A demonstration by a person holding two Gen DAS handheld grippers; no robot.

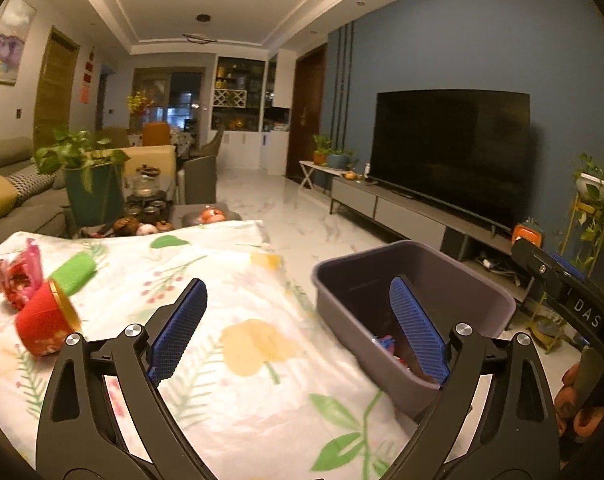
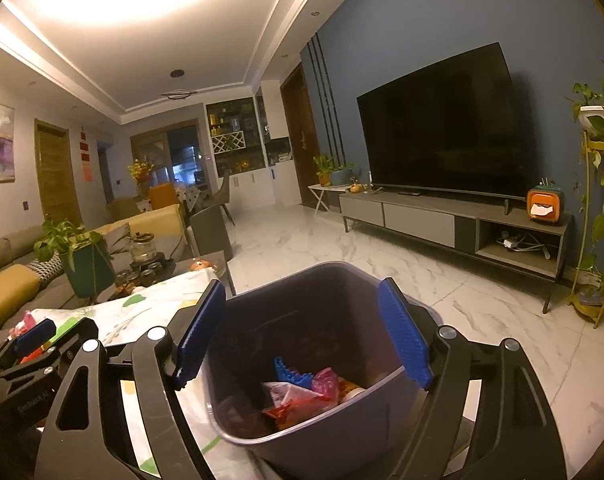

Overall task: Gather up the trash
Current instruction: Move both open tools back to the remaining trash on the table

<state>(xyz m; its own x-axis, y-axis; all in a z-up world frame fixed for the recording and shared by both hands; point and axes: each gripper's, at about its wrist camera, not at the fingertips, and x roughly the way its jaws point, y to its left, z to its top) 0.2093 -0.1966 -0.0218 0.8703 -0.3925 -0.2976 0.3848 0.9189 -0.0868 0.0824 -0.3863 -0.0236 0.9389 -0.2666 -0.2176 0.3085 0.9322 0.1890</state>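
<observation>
The left claw is spread wide with nothing between its two ribbed blue pads, hovering over the floral cloth that covers the surface. The right claw is spread wide too, its two blue pads flanking the rim of the grey plastic bin from above and gripping nothing; whether a pad touches the rim I cannot tell.

The bin is one rounded rectangular tub with smooth walls, standing at the right-hand edge of the surface. Inside it lie crumpled wrappers, red and pink and glossy, with one notched blue plastic piece among them. In the left wrist view the same bin shows a little of that litter at its bottom.

Three pieces of trash lie on the cloth to the left of the left claw: one red paper cup tipped on its side with a gold rim, one green cylindrical roll just behind it, and one crinkled pink-red wrapper beside both. They are well apart from the bin.

Beyond the cloth stand a green potted plant in a teal pot and a glass teapot on a dark tray. One large black television hangs on the blue wall above a long grey console, over a white marble floor
</observation>
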